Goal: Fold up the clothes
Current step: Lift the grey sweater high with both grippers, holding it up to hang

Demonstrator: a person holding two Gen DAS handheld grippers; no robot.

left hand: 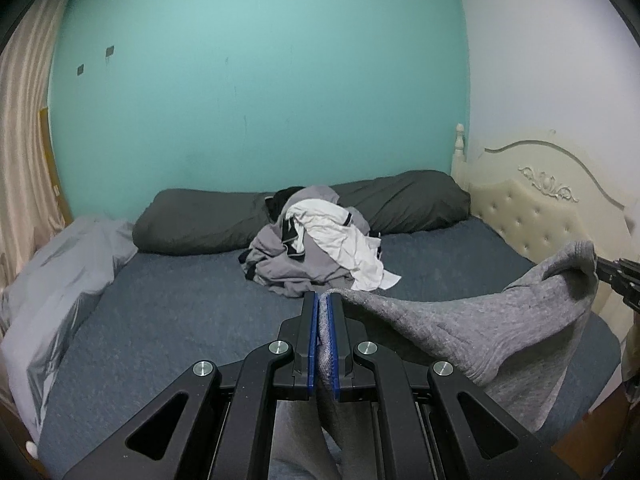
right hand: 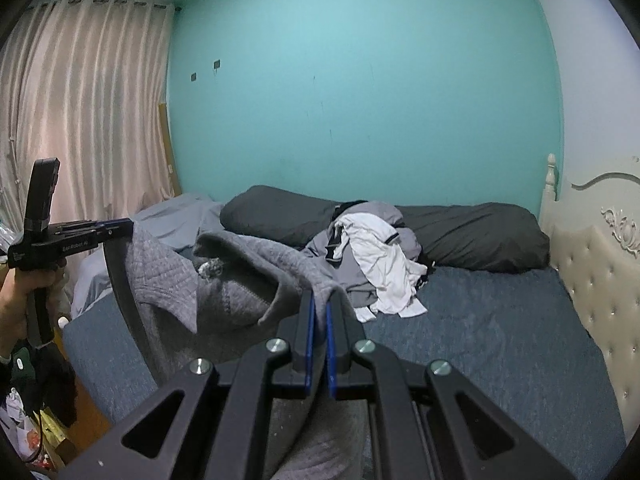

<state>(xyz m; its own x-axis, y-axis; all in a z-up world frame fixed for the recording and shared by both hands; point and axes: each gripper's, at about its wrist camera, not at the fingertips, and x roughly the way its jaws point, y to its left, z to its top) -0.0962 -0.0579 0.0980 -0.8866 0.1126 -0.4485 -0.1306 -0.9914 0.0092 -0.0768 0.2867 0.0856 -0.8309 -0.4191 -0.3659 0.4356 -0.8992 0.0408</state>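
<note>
I'm gripping the grey quilted garment [left hand: 460,328] with both tongs: my left tongs [left hand: 323,300] are clamped on one edge, my right tongs [right hand: 320,300] are pinching the other. It's hanging stretched between them over the blue bed [left hand: 180,320]. The pile of clothes [left hand: 320,240] is sitting farther back, against the dark pillows [left hand: 200,216].

Left gripper [left hand: 322,300]: jaws pinched tight on grey cloth, pointing slightly downward. Right gripper [right hand: 320,300]: same, clamped on cloth. Person's left hand [right hand: 20,292] wraps the left gripper's handle.
</note>
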